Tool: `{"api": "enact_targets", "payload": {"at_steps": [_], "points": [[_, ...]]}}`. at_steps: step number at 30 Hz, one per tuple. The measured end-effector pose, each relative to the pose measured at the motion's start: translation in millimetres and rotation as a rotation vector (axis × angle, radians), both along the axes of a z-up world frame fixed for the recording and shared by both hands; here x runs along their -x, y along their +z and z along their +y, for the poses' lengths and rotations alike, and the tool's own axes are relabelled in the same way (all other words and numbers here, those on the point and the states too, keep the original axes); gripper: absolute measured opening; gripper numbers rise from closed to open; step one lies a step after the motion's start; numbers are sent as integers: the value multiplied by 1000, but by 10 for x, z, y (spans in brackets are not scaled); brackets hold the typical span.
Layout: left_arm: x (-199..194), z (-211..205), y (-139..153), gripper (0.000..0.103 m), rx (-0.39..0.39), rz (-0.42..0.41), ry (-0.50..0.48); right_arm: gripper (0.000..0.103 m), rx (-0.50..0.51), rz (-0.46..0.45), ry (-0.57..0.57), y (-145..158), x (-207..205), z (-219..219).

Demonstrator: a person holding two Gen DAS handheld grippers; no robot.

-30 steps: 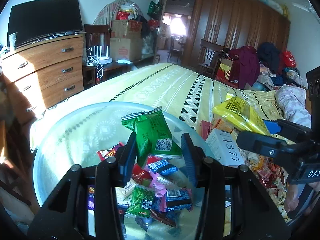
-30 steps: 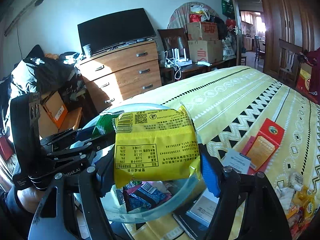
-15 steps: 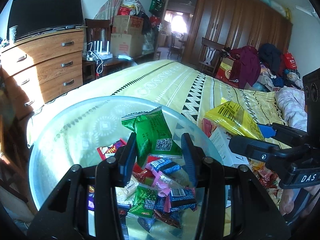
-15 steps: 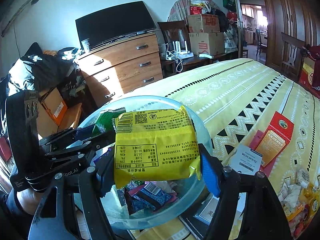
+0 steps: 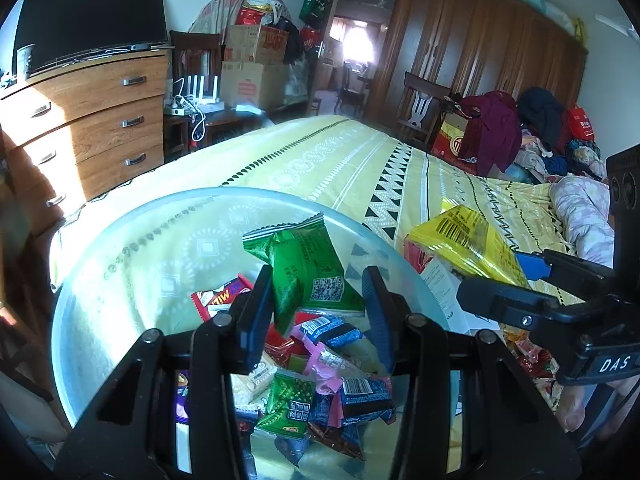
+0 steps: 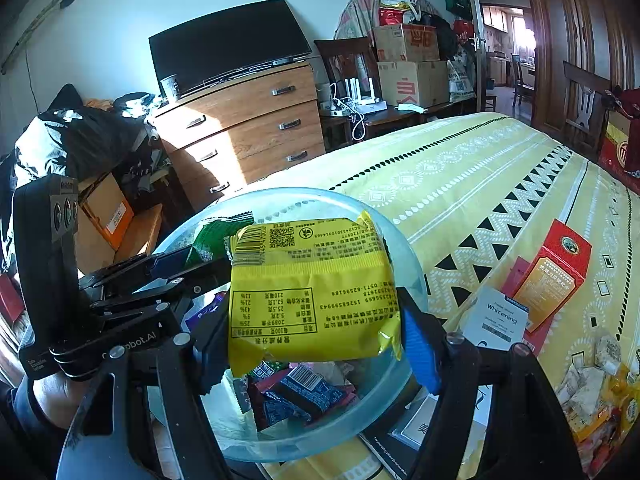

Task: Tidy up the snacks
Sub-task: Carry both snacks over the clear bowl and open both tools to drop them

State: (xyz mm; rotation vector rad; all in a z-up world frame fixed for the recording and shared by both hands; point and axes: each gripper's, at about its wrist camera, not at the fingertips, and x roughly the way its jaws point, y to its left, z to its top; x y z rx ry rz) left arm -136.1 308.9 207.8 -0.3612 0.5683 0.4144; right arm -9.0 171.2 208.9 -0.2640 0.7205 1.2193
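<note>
A clear bluish plastic bowl [image 5: 120, 240] [image 6: 408, 256] sits at the near corner of the bed with several small wrapped snacks in it. My left gripper [image 5: 318, 280] is shut on a green snack packet [image 5: 308, 276] that stands upright over the bowl. In the right wrist view the left gripper [image 6: 196, 264] comes in from the left with the green packet [image 6: 216, 232] partly hidden. My right gripper [image 6: 312, 332] is shut on a flat yellow packet [image 6: 312, 292] above the bowl's right half. In the left wrist view the right gripper [image 5: 500, 276] and yellow packet [image 5: 464, 240] hover at the bowl's right rim.
The bed's yellow patterned cover [image 6: 480, 168] carries a red box [image 6: 552, 276], a white box [image 6: 496, 320] and loose snacks [image 6: 596, 400] to the right. A booklet [image 6: 400, 440] lies under the bowl. A wooden dresser [image 6: 248, 128] with a TV stands beyond the bed's left edge.
Both packets stay gripped between the same fingers. The views drift only slightly, and the bowl shows a little more fully in each.
</note>
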Motion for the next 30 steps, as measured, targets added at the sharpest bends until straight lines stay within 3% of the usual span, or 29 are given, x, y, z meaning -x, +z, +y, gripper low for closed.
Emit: {"api": "enact_targets", "payload": {"at_steps": [12,30], "points": [[-59,13,-58,45,10,46,20,76,-3,4,-3,-16,-25,16],[-78,11,-69,45,7,52,13,76,-7,14,-9,-24,-43,66]]}}
